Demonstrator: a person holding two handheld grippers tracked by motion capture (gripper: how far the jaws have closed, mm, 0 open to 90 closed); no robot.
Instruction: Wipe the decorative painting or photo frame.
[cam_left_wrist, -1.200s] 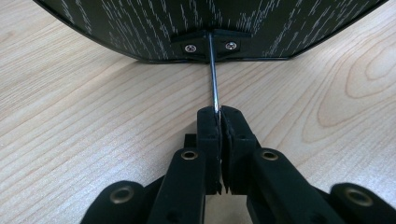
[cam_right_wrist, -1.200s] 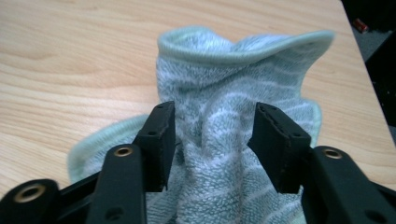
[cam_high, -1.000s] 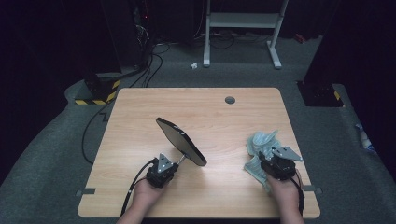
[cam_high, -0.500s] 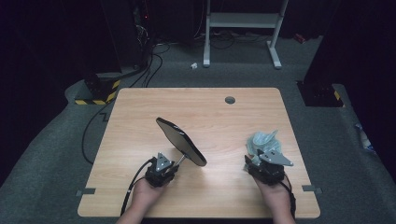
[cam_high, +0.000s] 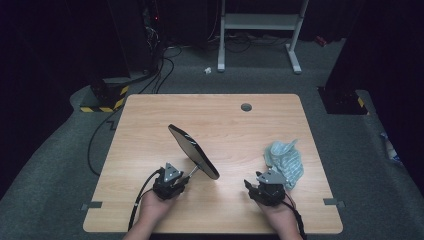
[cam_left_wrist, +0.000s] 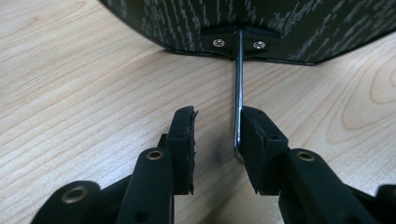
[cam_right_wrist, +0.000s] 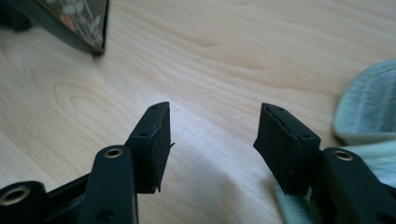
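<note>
An oval black-backed mirror (cam_high: 192, 150) stands tilted on the wooden table (cam_high: 225, 115), propped on a thin metal wire leg (cam_left_wrist: 238, 84). My left gripper (cam_left_wrist: 217, 114) is open around that wire, which rests against the inner face of its right-hand jaw; the patterned dark back (cam_left_wrist: 187, 23) of the mirror looms just ahead. In the high view this left gripper (cam_high: 181, 179) sits at the mirror's near foot. My right gripper (cam_right_wrist: 215, 112) is open over bare wood with nothing between its fingers. A crumpled pale green cloth (cam_high: 286, 159) lies just to its right (cam_right_wrist: 369, 102).
A round cable hole (cam_high: 246, 107) sits near the table's far edge. Beyond the table are a white frame stand (cam_high: 260, 30) and black cables (cam_high: 150, 85) on the grey floor. The mirror's edge (cam_right_wrist: 70, 18) shows at the right gripper view's upper left.
My right gripper has let go of the cloth and drawn back toward the near edge; the cloth now lies beside it. The left gripper and mirror have stayed put.
</note>
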